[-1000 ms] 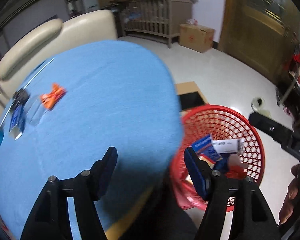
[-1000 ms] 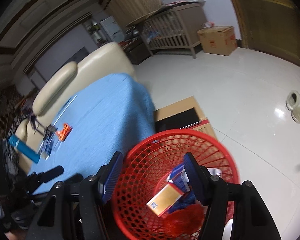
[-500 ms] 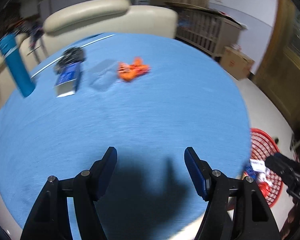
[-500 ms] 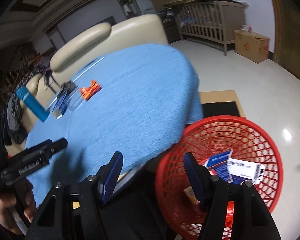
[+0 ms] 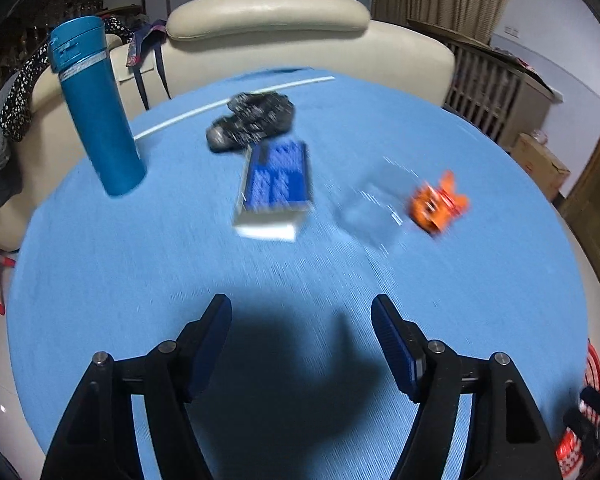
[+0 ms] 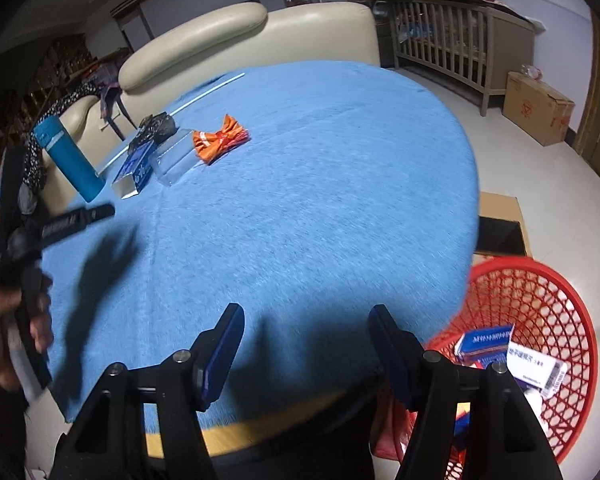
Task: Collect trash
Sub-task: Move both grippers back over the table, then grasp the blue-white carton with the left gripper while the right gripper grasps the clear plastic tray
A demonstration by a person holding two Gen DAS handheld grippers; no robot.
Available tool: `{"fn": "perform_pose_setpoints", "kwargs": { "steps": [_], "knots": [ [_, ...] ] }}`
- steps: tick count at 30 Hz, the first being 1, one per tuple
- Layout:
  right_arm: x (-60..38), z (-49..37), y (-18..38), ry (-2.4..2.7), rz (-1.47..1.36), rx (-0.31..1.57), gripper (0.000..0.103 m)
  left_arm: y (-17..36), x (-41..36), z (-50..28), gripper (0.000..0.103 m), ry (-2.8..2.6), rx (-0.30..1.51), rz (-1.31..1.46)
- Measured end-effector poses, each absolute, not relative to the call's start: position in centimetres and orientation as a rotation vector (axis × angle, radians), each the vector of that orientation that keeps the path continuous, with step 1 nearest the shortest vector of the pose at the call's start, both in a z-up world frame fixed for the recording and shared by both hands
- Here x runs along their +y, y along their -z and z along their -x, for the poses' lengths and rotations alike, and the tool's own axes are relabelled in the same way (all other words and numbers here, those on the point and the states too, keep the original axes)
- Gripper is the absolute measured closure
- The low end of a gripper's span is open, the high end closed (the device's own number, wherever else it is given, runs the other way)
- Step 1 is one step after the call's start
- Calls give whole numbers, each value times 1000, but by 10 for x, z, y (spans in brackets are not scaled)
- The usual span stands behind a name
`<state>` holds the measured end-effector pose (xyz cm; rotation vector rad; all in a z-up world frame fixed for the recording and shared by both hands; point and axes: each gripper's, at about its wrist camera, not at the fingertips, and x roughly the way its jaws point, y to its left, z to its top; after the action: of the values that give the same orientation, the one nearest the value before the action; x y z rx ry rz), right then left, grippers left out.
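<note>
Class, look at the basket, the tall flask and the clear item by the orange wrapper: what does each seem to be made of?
Basket: red moulded plastic, seemingly, given its open lattice walls.
Flask: teal, matte; painted metal or plastic, unclear.
Clear item: thin transparent plastic, likely; the cloth shows through it and its edges glint.

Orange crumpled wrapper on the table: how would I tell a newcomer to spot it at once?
Start at the round table with the blue cloth, then look to its far side by the cream sofa. There a row of items lies; the orange crumpled wrapper is the end one, beside a clear plastic box, and the only orange thing.
</note>
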<state>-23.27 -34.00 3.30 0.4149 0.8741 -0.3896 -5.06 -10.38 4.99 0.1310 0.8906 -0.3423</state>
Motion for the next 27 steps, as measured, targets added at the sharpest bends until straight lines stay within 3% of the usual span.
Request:
{"fn": "perform_pose_setpoints", "kwargs": {
  "steps": [7, 15, 16, 17, 27],
  "knots": [
    [-335, 193, -28, 427, -301, 961, 24, -44, -109, -5, 30, 323, 899, -145],
    [-323, 151, -20, 380, -223, 1050, 23, -30, -119, -39, 30, 338, 924, -160],
    [-323, 149, -19, 373, -233, 1051, 22, -28, -120, -41, 34, 347, 925, -164],
    [-323, 145, -18, 367, -242, 1054, 21, -27, -120, -43, 45, 347, 918, -171],
    [-331, 110, -15, 377, -371, 1101, 19, -32, -113, -36, 46, 307, 886, -144]
  ]
}}
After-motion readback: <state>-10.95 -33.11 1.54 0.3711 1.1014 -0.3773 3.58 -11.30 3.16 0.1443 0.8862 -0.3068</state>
